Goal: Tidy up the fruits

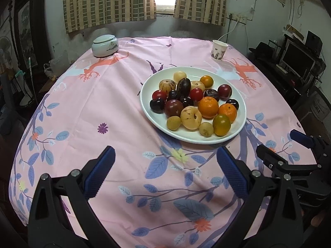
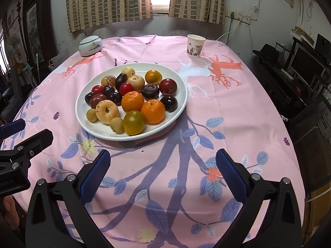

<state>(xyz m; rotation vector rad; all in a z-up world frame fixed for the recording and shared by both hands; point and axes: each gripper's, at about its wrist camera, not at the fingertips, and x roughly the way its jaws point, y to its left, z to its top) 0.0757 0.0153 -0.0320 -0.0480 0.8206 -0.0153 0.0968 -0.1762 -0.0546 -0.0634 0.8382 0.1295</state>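
**All fruit on one plate, both tongs spread and empty**

The fruits [image 2: 128,97] all lie together on the white plate [image 2: 82,119], which sits on the pink-clothed tabletop [image 2: 238,124]. Oranges [image 2: 153,111] and a greenish one [image 2: 134,123] sit toward the near rim, dark plums [image 2: 150,91] and small red ones through the middle, pale tan fruits [image 2: 107,111] to the left and back. Kinds are loosely clustered but mixed at the edges.

The left tongs [image 1: 165,175] and right tongs [image 2: 163,173] both hover over the cloth on the near side of the plate, fingers wide apart, gripping nothing and touching no fruit.

This scene fits two readings: fruit gathered on the plate as the finished arrangement, or a mixed pile awaiting sorting by kind. The pictures do not settle which. No second dish shows; only a lidded jar [image 2: 90,45] and a paper cup [image 2: 195,45] stand at the far edge.

Any grasp here would call for care: the fruits are round, touching and likely to roll.
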